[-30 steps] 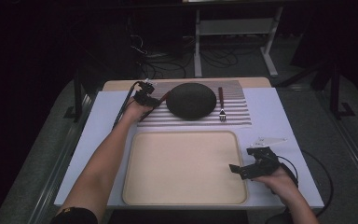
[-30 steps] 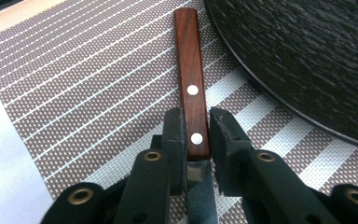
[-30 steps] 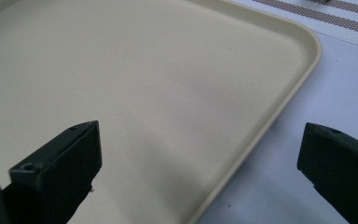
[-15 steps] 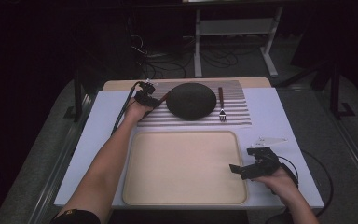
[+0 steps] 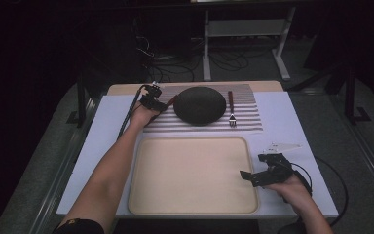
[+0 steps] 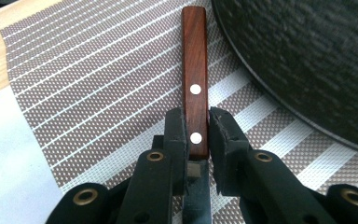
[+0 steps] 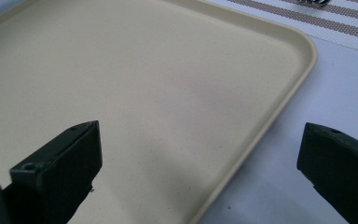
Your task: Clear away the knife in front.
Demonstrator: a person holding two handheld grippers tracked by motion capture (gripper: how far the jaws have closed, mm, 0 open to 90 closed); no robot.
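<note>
Both tongs unmoved since before: left tongs (image 6: 196, 128) clamp the wooden handle (image 6: 195, 79), right tongs (image 7: 200, 163) gape.

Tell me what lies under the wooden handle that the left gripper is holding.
Under the wooden handle lies the striped placemat, beside the dark plate. The left gripper clamps its near end, and its jaws hide the utensil's working end.

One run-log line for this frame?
left hand-held gripper: shut on wooden handle | right hand-held gripper: open over tray edge
</note>
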